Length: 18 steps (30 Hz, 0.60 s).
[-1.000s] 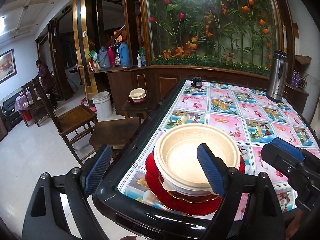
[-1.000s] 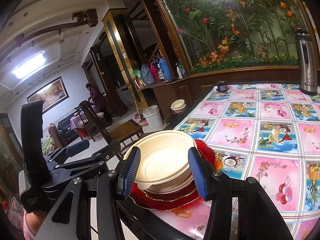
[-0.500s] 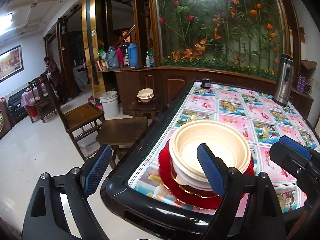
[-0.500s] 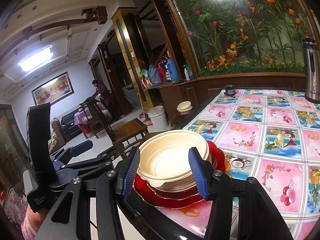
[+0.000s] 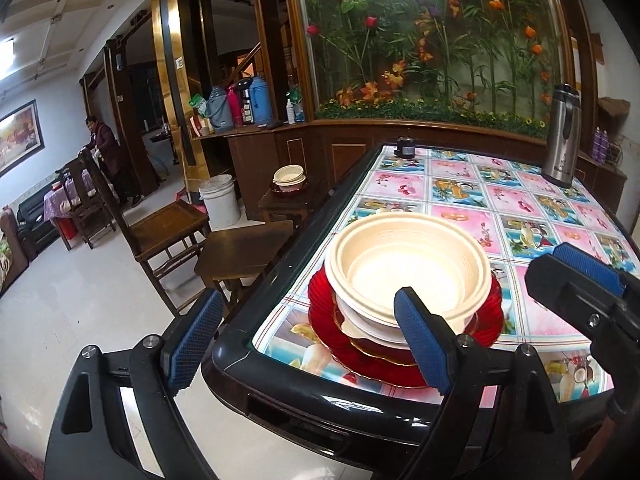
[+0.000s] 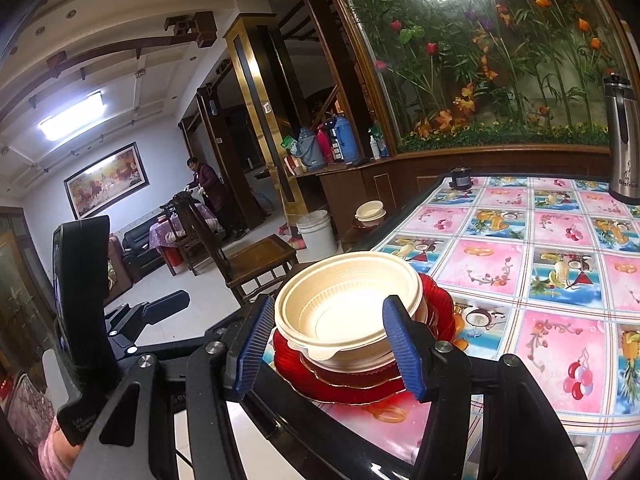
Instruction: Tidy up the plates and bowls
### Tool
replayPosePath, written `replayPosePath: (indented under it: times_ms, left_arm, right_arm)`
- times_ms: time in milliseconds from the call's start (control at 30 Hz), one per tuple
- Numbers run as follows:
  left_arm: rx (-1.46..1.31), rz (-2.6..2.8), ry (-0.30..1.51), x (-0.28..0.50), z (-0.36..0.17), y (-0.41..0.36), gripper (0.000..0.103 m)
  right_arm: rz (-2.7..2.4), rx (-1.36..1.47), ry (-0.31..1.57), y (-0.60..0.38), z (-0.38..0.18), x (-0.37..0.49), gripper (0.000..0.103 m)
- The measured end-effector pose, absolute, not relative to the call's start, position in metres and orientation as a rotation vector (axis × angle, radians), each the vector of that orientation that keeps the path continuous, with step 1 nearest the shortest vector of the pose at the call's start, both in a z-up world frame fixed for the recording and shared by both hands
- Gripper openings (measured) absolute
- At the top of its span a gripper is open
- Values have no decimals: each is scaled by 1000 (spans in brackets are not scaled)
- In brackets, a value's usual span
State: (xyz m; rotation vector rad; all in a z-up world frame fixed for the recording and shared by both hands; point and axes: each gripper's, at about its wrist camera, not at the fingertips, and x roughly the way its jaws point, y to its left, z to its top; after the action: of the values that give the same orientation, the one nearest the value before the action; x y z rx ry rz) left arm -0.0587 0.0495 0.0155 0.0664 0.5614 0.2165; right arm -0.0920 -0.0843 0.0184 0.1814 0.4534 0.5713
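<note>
A cream bowl (image 5: pixel 408 276) tops a stack of bowls on red plates (image 5: pixel 332 344) near the table's near left corner. In the left wrist view my left gripper (image 5: pixel 308 340) is open wide in front of the stack, its left finger out over the floor. Nothing lies between its pads. One blue finger (image 5: pixel 584 270) of the right gripper shows to the right of the stack, apart from it. In the right wrist view the right gripper (image 6: pixel 328 348) frames the cream bowl (image 6: pixel 348 304). Its jaws are opening and its pads press on nothing.
The table (image 5: pixel 320 412) has a raised black rim and a fruit-patterned cloth. A steel flask (image 5: pixel 562 140) and a small black jar (image 5: pixel 406 148) stand at its far end. A wooden chair (image 5: pixel 160 232), a stool (image 5: pixel 244 252), a white bucket (image 5: pixel 218 204) and another bowl stack (image 5: pixel 290 178) are left. A person (image 5: pixel 106 148) stands far off.
The right gripper's jaws have widened a little. The stack has stayed put on the table, and both views have shifted only slightly.
</note>
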Motion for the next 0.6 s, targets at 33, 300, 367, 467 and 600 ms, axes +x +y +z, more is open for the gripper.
replayPosePath:
  times_ms: [33, 300, 367, 467, 600]
  left_arm:
    - [71, 213, 558, -60, 16, 48, 88]
    - [90, 191, 543, -65, 22, 40, 88]
    - [92, 187, 542, -65, 22, 39, 88]
    - [92, 183, 543, -67, 22, 38, 88]
    - [96, 181, 540, -68, 23, 38, 88]
  right_arm:
    - [569, 179, 448, -85, 19, -93, 58]
    - [563, 183, 429, -91, 22, -98, 58]
    - [563, 182, 422, -92, 23, -99, 58]
    - [561, 178, 405, -93, 25, -103, 58]
    - [562, 178, 401, -94, 26, -105, 58]
